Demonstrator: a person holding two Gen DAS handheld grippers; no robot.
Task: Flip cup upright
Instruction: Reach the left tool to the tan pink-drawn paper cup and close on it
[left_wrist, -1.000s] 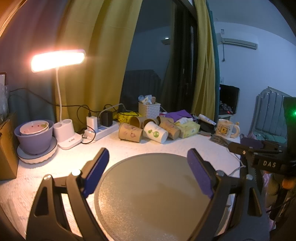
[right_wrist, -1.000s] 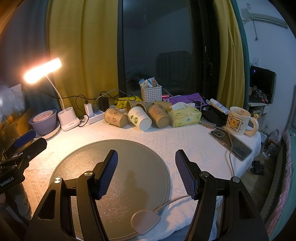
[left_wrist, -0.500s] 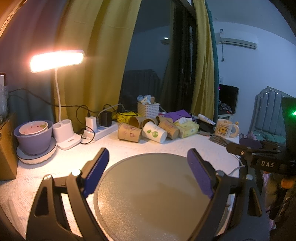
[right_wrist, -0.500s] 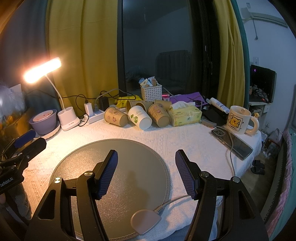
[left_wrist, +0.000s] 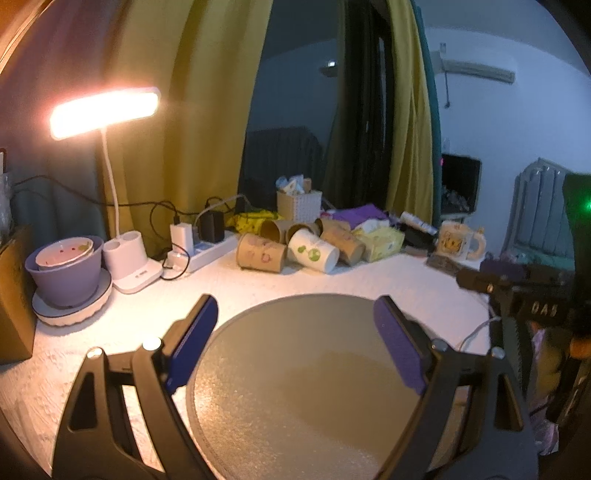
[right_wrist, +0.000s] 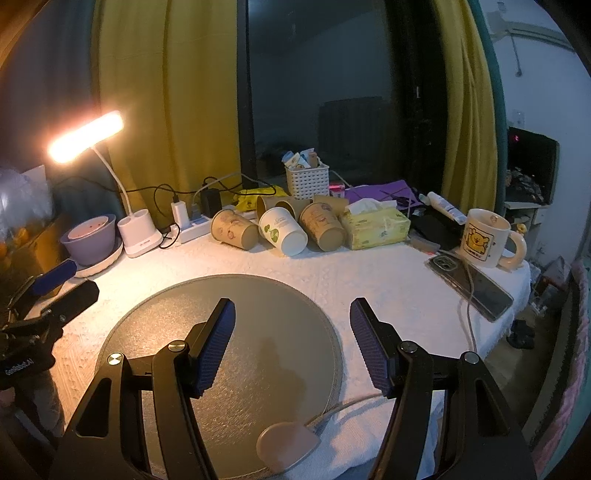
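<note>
Several paper cups lie on their sides at the back of the table: a brown cup (right_wrist: 233, 229) on the left, a white cup with green print (right_wrist: 282, 230) in the middle, and a brown cup (right_wrist: 322, 226) on the right. They also show in the left wrist view, with the white cup (left_wrist: 313, 250) in the middle. My left gripper (left_wrist: 295, 332) is open and empty above the round grey mat (left_wrist: 306, 387). My right gripper (right_wrist: 291, 332) is open and empty above the same mat (right_wrist: 258, 314), well short of the cups.
A lit desk lamp (right_wrist: 138, 236), a purple bowl on a plate (right_wrist: 90, 240), a power strip (right_wrist: 192, 229), a white basket (right_wrist: 307, 179), a tissue box (right_wrist: 375, 225), a bear mug (right_wrist: 487, 238) and a phone on a cable (right_wrist: 471, 282) ring the mat. A pink pad (right_wrist: 286, 445) lies at the front.
The left wrist view has shifted slightly, with a little blur. The right gripper has edged slightly towards the cups. Both grippers stay open and the cups have not moved.
</note>
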